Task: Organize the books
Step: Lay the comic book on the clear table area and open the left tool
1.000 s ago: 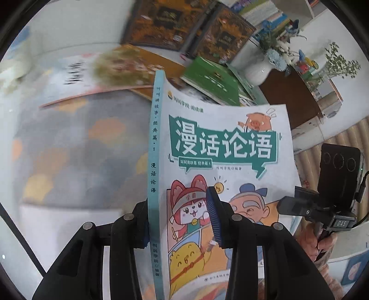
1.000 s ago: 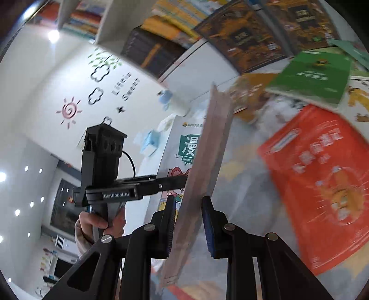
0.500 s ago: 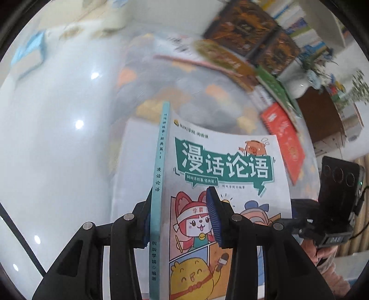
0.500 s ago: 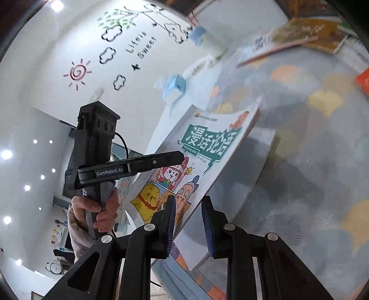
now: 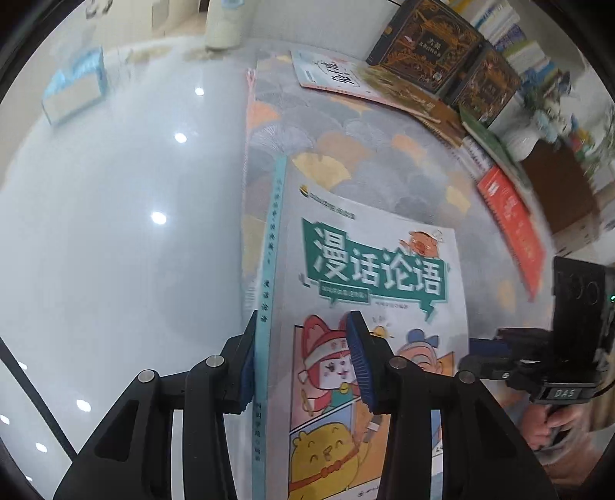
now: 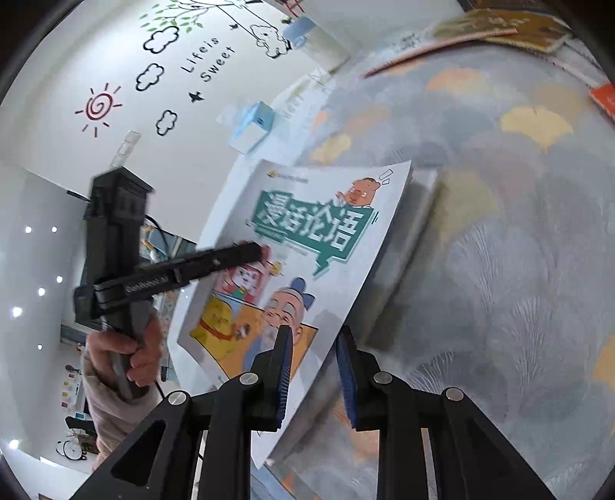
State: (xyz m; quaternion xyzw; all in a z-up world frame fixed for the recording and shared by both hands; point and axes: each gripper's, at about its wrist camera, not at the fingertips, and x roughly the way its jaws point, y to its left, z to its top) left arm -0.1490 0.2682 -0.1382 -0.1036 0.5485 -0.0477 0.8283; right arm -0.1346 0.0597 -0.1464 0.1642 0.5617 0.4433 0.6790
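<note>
My left gripper [image 5: 303, 365], jaws just easing apart, straddles the comic book's [image 5: 376, 277] spine toward twelve o'clock; my right gripper [image 6: 313, 369] clamps its fore-edge.

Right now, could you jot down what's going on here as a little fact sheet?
Held item: cartoon book with a teal title banner
Left tool: book's spine side between its jaws, which have just been opening; grip unclear
Right tool: clamped on the book's opposite edge
Below: leaf-patterned mat on a glossy white surface
Nearby: orange book, dark ornate books, blue tissue box
</note>
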